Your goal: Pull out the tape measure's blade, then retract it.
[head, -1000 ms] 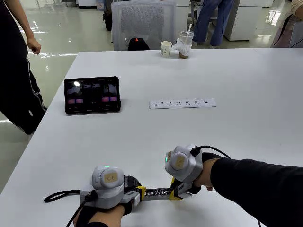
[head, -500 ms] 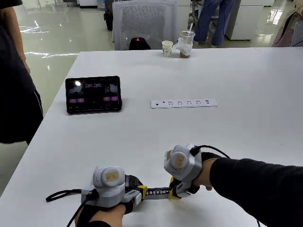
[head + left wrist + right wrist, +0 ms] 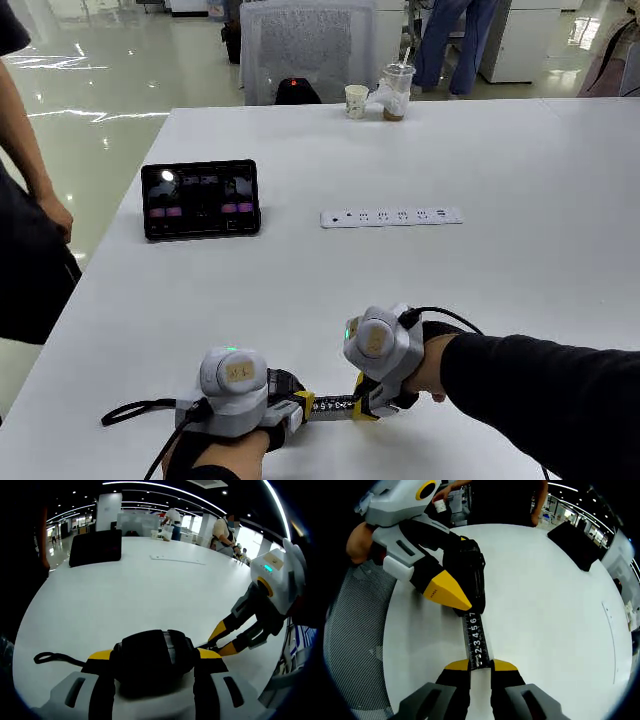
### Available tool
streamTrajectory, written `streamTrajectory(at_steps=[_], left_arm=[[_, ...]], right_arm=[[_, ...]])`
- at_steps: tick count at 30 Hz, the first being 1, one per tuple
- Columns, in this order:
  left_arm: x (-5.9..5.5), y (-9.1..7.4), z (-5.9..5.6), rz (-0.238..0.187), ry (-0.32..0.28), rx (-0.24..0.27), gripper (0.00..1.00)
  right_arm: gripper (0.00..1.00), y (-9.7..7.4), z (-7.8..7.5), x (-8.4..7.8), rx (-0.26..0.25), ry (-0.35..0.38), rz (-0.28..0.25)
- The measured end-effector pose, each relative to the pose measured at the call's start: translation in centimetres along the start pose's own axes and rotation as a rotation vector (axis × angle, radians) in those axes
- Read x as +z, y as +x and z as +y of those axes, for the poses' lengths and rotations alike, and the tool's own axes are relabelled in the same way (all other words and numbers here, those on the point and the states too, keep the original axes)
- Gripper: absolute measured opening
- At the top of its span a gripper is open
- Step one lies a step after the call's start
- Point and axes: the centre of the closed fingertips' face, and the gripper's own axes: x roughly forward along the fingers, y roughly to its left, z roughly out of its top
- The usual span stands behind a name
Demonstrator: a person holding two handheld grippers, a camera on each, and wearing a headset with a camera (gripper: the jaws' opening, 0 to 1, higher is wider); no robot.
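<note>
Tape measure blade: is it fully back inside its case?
No, a numbered stretch of blade runs from the case to the right gripper.

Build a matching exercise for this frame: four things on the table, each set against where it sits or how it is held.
Things:
1. tape measure case
2. blade
3. tablet
4. power strip

Places or states:
A. white, lying flat in the middle of the table
B. end pinched in the jaws of the right gripper
C. clamped in the jaws of the left gripper
D. screen lit, near the table's left edge

Pairs: 1-C, 2-B, 3-D, 4-A
</note>
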Motion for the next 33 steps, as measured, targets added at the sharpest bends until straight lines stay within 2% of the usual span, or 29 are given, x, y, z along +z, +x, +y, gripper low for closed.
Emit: streamTrajectory(at_steps=[14, 15, 16, 18, 33], left_arm=[[0.0, 0.0, 0.0, 0.000, -0.004, -0.002, 0.58], [-0.2, -0.1, 0.0, 0.009, -0.012, -0.003, 0.58], [0.2, 0.0, 0.2, -0.009, 0.007, -0.001, 0.58], [-0.1, -0.1, 0.1, 0.005, -0.007, -0.004, 0.58], [0.0, -0.1, 0.1, 0.003, -0.014, -0.011, 0.58]], right_arm=[[0.12, 0.3, 0.1, 0.6, 0.001, -0.010, -0.011], [0.12, 0.5, 0.2, 0.8, 0.000, 0.006, -0.017], [0.12, 0.5, 0.1, 0.9, 0.002, -0.025, -0.022], [0.12, 0.4, 0.2, 0.9, 0.002, -0.006, -0.021], [0.12, 0.7, 0.3, 1.5, 0.012, 0.003, -0.030]])
